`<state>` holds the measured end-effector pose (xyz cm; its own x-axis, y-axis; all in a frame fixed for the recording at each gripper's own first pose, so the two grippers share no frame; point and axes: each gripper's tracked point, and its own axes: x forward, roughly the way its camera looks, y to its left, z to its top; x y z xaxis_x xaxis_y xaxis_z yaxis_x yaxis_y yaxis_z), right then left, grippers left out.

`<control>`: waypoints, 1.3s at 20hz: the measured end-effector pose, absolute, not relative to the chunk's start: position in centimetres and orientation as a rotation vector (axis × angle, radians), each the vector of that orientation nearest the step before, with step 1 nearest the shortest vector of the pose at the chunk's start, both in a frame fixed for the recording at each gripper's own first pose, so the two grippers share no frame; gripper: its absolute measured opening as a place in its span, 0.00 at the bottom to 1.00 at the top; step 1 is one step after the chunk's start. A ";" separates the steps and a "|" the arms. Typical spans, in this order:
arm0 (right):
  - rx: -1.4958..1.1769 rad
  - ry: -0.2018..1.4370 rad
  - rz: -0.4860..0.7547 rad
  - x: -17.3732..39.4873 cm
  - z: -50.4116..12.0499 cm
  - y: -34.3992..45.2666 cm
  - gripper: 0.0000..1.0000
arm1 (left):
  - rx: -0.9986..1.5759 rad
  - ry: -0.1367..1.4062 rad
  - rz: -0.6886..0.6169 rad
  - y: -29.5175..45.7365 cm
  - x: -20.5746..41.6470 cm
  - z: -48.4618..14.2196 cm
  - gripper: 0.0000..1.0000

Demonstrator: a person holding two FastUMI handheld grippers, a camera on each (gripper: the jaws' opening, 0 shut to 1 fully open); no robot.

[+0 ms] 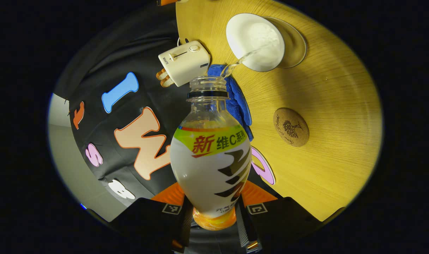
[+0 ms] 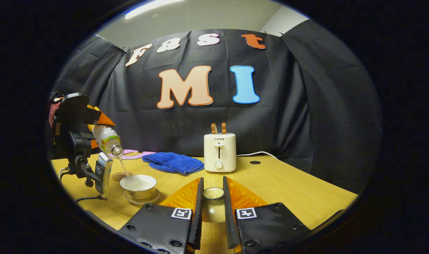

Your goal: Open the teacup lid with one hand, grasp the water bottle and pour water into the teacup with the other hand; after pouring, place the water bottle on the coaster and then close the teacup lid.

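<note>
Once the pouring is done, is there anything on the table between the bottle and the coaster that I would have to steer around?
Nothing visible does. The bottle is held tilted over the cup; the coaster lies bare on open table. The blue cloth and toaster sit off to the side.

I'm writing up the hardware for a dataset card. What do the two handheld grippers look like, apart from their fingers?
Each gripper has a black, bolted front plate carrying two small square black-and-white markers, with ribbed orange panels ahead of them, seen on the right gripper and the left gripper. From the right gripper view, the left gripper's body is black, with a cable trailing beneath it.
</note>
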<state>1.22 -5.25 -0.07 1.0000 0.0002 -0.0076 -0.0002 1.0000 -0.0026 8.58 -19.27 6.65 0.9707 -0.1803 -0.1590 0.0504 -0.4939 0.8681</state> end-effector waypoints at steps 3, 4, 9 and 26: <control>-0.003 0.009 0.002 1.3 -0.1 -5.3 0.31 | 2.079 -0.098 -0.273 -19.4 8.6 7.1 0.52; -0.003 0.009 0.002 1.2 -0.1 -5.2 0.32 | 2.076 -0.101 -0.274 -19.5 8.6 7.2 0.52; -0.002 0.009 0.003 1.2 0.0 -5.2 0.31 | 2.035 -0.077 -0.304 -19.5 8.8 5.7 0.51; -0.003 0.011 0.004 1.2 -0.1 -5.2 0.31 | 0.774 0.066 -0.564 -19.9 5.5 3.3 0.51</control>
